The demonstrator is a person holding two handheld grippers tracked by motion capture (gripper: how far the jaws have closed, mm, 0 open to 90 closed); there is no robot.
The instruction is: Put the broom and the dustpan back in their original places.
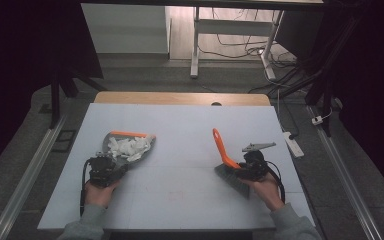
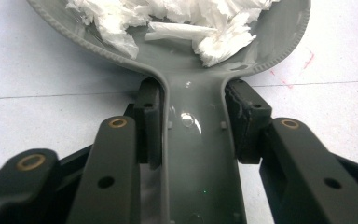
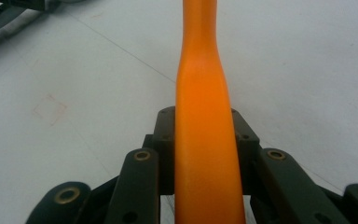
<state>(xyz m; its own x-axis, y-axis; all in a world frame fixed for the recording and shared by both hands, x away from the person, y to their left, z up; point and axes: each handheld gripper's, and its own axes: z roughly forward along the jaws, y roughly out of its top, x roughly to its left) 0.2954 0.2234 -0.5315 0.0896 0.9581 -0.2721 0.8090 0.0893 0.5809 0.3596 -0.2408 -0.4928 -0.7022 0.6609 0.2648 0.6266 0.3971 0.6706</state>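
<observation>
The grey plastic dustpan [image 1: 125, 148] with an orange strip along its far lip lies flat on the pale surface [image 1: 180, 130], and a heap of torn white paper scraps [image 1: 129, 145] is gathered inside its tray. Judging from this, the sweeping step appears to be finished or nearly so: no loose scraps can be made out on the surface around the dustpan, though small ones could be missed from the high view. The next move is judged to call for lifting the dustpan level, so that the light scraps are not tipped or blown over its open lip, and carrying it off to be emptied; where it would be emptied cannot be told.

At the near end of the dustpan, its flat grey handle [image 2: 193, 140] is held by the left gripper [image 1: 101, 170]. In the left gripper view the jaws are seen set close on either side of the handle, pinching it between the pads [image 2: 243, 121].

Well to the right of the dustpan, the hand brush [image 1: 228, 165] with an orange plastic handle and grey bristles is held up off the surface, handle tilted away and bristles toward the person. The right gripper [image 1: 247, 169] is clamped on it: in the right gripper view the jaws are pressed against both sides of the orange handle [image 3: 204, 140]. The brush should be kept aside of the dustpan as it is raised.
</observation>
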